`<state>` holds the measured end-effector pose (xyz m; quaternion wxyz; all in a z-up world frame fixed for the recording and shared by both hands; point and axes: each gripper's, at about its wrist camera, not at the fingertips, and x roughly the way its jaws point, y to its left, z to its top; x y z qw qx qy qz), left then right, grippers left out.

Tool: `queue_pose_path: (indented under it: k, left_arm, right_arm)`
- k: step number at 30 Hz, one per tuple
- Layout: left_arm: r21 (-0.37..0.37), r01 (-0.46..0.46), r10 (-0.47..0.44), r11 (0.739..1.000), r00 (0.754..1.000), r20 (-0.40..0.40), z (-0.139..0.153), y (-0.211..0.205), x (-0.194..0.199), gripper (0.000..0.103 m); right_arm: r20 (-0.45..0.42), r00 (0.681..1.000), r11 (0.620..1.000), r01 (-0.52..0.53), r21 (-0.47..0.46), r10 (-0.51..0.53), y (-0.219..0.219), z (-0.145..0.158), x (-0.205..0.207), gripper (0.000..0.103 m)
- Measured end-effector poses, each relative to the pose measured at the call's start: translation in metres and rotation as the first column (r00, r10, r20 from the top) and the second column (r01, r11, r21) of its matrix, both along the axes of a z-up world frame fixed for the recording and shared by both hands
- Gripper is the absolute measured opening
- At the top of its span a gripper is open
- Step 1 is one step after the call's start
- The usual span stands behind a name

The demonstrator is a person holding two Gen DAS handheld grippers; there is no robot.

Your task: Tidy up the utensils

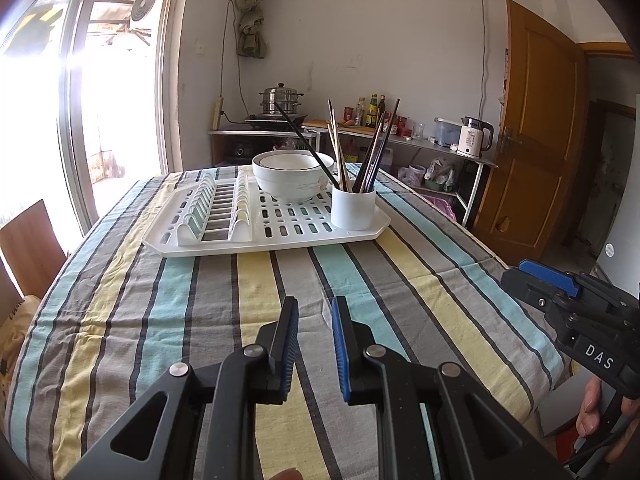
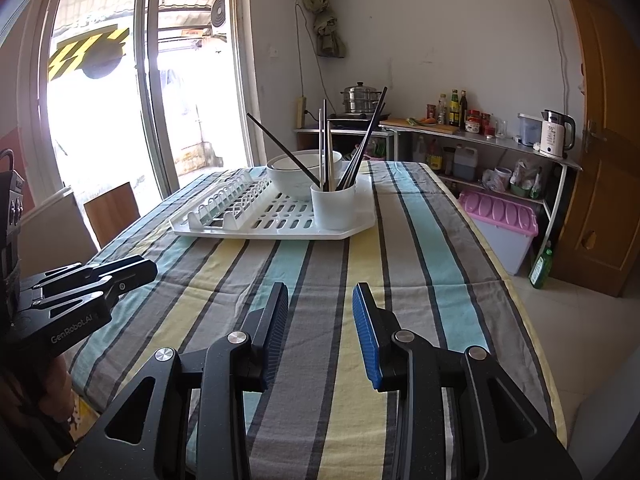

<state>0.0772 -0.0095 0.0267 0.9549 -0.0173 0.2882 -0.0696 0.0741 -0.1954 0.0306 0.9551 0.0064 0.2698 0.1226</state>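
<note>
A table draped in a cloth of grey, yellow and teal stripes filled the room's middle. Toward its far edge sat a white slotted drying rack, and on the rack's near right corner stood a white cylindrical holder. A bundle of chopsticks, some dark and some pale wood, stood upright in the holder and fanned outward. Just behind the holder rested a white bowl with a dark rim, and one dark chopstick leaned from the holder across the bowl toward the left.

The left tongs hovered above the near edge of the table, spread with a narrow gap and gripping nothing. The right tongs hung beside them over the near right part of the table, spread wider and likewise gripping nothing. Both pointed toward the rack and sat well apart from it.

Beyond the far edge, a shelf against the wall carried a steel steamer pot, bottles and a white kettle
</note>
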Motion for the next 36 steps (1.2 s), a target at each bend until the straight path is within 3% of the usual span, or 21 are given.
queue_pose_path:
  k: [36]
  left_arm:
    - [0.015,0.013,-0.012,1.0,1.0,-0.01,-0.005,-0.0029,0.0002,0.017]
  right_arm:
    - [-0.011,1.0,1.0,-0.004,-0.002,0.004,0.0015,-0.0011,0.0006,0.035]
